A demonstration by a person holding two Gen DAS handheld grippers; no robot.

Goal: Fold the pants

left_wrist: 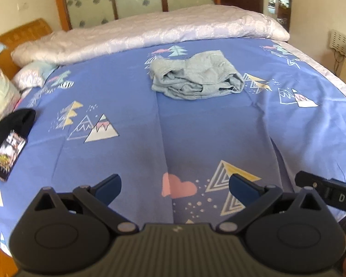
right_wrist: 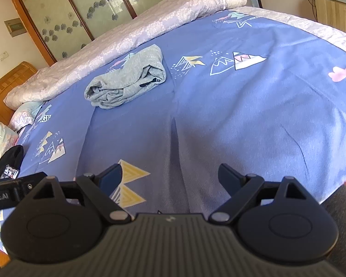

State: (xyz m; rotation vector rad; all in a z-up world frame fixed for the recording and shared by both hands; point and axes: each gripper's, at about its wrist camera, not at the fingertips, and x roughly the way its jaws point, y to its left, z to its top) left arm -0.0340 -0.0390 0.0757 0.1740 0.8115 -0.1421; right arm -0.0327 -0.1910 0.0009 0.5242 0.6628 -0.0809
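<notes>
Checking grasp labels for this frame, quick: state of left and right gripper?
Left gripper: open, holding nothing, above the blue sheet.
Right gripper: open, holding nothing; the grey pants lie apart from both, bundled on the bed.

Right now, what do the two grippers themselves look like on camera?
They match. The left gripper and right gripper each have dark blue fingertip pads on black linkage arms with silver pivot pins, two round black housings and a ribbed grey-green body with a small white mark. Each camera also catches the other gripper's black side, printed with white lettering.
</notes>
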